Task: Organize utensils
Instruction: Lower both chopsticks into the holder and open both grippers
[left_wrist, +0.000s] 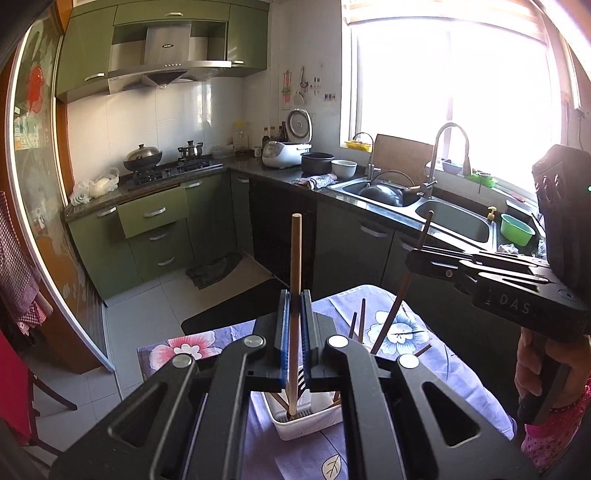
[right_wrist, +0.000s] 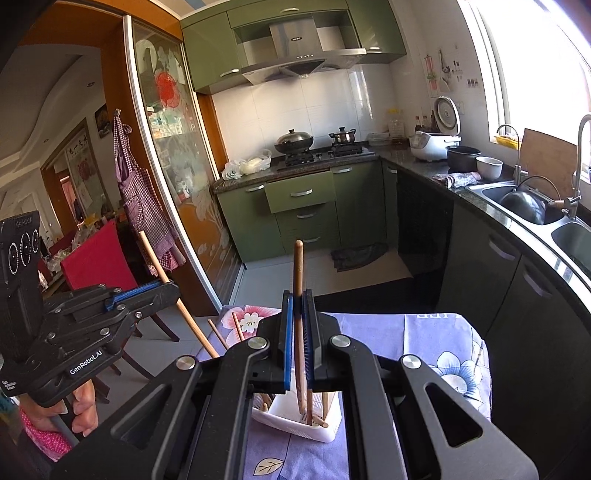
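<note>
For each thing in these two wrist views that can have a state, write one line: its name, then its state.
left gripper: shut on a light wooden chopstick, held upright
right gripper: shut on a dark wooden chopstick, held upright
white utensil basket: on the table, a few chopsticks inside
rice cooker: lid up
top drawer: partly pulled out
wok: lid on
</note>
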